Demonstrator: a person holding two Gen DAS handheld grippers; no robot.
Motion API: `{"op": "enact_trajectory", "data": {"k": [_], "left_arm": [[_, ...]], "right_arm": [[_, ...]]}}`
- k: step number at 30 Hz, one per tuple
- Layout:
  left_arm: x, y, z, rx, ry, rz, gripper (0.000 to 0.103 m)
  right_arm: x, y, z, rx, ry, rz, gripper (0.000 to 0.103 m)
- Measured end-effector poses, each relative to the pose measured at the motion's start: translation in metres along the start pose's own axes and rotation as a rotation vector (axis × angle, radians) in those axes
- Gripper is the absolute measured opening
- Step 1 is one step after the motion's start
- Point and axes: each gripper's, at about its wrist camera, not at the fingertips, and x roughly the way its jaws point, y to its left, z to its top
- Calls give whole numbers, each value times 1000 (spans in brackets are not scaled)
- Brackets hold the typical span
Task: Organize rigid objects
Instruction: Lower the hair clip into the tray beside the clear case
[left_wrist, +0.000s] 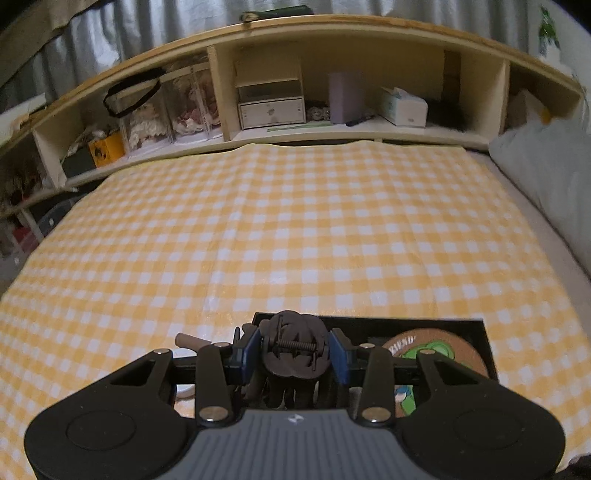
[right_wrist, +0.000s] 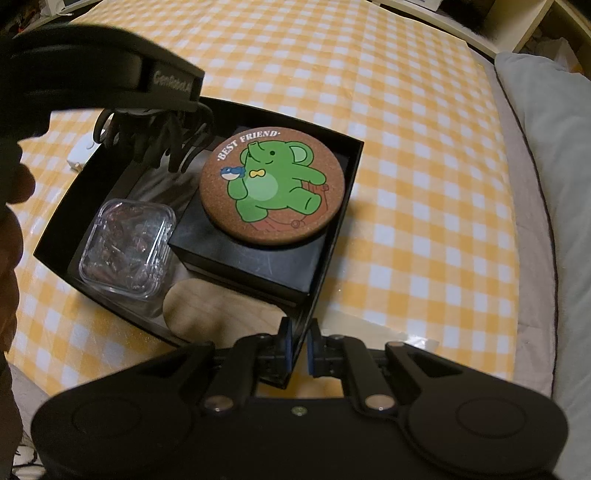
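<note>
Dark hair claw (left_wrist: 294, 349) hides box (left_wrist: 406, 323).

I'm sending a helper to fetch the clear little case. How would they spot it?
On the yellow checked cloth sits an open black box. The clear plastic case lies in its near left corner, beside the smaller black box carrying the elephant coaster. It alone is see-through, with small dark reddish pieces inside.

Coaster (right_wrist: 272, 188) on small box (right_wrist: 255, 258) inside tray (right_wrist: 332, 236); clear case (right_wrist: 127, 245) left.
</note>
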Motion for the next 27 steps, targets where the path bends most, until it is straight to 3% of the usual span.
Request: {"op": "enact_trajectory", "data": {"k": [7,9,11,17,21,27], "left_arm": [[1,-15,-7,40,-8,45,40],[4,-9,-5,-27,26,-19,12],[5,-6,-5,-86,70,-69,17],[3,1,-3,-71,74,-144,17],[5,20,0,-96,118,-232,31],[2,59,9,-88,124,-371,29]], "right_arm": [[0,-2,0,21,1,16,8],[-1,-2,0,21,-1,19,8],[-1,-3,1,20,-1,19,8],[-2,-5,0,32,-6,30,8],[-3,-4,0,35,-6,28,8],[-3,-4,0,34,-9,28,8]]}}
